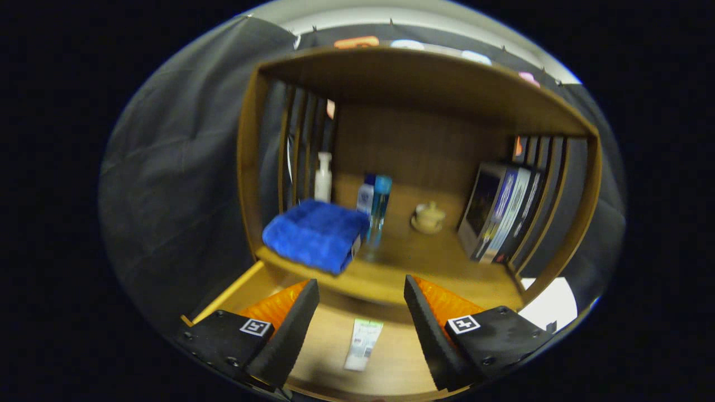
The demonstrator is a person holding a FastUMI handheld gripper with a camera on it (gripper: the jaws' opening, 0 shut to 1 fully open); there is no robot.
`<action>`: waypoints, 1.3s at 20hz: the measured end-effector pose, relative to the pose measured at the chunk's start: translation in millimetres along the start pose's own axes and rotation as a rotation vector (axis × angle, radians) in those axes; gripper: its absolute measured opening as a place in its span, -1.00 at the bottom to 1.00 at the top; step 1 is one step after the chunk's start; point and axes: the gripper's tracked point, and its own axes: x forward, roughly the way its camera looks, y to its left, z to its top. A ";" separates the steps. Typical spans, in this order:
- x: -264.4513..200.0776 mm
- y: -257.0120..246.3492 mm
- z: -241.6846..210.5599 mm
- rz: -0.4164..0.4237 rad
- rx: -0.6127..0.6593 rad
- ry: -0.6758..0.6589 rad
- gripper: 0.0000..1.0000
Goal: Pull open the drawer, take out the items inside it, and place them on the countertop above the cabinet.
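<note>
The wooden drawer (246, 290) stands pulled open below the cabinet's countertop (424, 262). A small white tube with a green end (363, 343) lies flat on the drawer's floor. My gripper (362, 304) hovers open above the drawer, and the tube lies between and just below its fingertips, untouched. A folded blue towel (315, 234) rests on the countertop's front left corner, slightly overhanging the edge.
On the countertop, inside a wooden shelf frame (424, 78), stand a white pump bottle (323, 177), two blue bottles (375, 204), a small cream lidded pot (429, 218) and several books (503, 215) leaning at the right. Slatted sides close both ends.
</note>
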 end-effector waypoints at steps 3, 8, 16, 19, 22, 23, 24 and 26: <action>35.1 2.4 -77.4 0.002 0.073 0.306 0.98; 48.3 9.1 -136.8 0.001 0.093 0.533 0.99; 43.2 16.4 -174.6 0.039 0.211 0.744 0.83; 47.7 11.1 -180.3 0.025 0.228 0.757 0.77; 45.8 12.2 -188.4 0.024 0.246 0.777 0.66; 48.0 10.2 -185.8 0.020 0.242 0.762 0.59; 45.5 9.7 -188.2 0.025 0.241 0.772 0.42; 47.3 9.7 -186.6 0.027 0.229 0.757 0.07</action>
